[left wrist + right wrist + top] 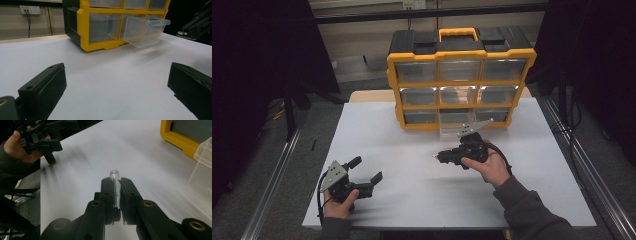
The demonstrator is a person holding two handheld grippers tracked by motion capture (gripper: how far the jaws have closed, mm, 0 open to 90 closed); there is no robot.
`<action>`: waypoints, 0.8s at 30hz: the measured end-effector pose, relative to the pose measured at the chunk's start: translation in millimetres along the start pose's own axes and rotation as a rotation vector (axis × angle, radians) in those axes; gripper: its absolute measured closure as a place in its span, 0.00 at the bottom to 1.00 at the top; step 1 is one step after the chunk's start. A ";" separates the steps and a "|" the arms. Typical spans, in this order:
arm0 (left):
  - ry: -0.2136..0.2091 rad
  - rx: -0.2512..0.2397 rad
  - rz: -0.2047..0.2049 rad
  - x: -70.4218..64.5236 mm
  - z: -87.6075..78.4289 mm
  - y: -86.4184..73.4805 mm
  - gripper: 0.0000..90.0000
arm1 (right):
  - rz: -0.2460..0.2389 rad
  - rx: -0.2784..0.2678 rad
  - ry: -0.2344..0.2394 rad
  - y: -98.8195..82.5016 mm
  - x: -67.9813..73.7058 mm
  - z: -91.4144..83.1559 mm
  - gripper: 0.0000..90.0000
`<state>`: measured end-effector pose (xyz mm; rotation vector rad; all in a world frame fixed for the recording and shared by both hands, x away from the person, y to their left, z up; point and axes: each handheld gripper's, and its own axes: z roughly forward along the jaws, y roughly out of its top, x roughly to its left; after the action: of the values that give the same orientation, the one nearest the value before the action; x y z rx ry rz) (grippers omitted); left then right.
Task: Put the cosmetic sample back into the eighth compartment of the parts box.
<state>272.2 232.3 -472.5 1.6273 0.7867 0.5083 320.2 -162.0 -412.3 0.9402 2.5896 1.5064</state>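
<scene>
A small clear tube (114, 173) is pinched lengthwise between the black jaws of my right gripper (115, 181), its rounded end sticking out past the tips. In the high view my right gripper (438, 156) hovers over the table's middle, pointing left, in front of a clear drawer (451, 131) pulled out of the yellow and black organizer (460, 77). My left gripper (367, 168) sits near the front left of the white table (412, 200), open, with only bare tabletop between its jaws (116, 85).
The pulled-out drawer (145, 30) juts from the organizer's bottom row and looks empty. The other clear drawers are pushed in. Dark floor and metal rails flank the table. A wall socket (30, 10) is behind on the left.
</scene>
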 end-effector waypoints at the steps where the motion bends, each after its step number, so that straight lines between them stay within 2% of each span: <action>1: 0.000 0.000 0.000 0.0 0.1 0.0 0.02 | 0.001 -0.002 -0.001 0.7 -0.3 -0.5 0.90; 24: -0.005 0.006 0.003 0.5 -0.5 0.2 0.02 | -0.004 -0.022 -0.023 18.9 -10.2 -15.1 0.90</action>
<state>272.2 233.0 -472.2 1.6342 0.7832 0.5043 333.6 -172.2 -392.1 0.9440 2.5529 1.5107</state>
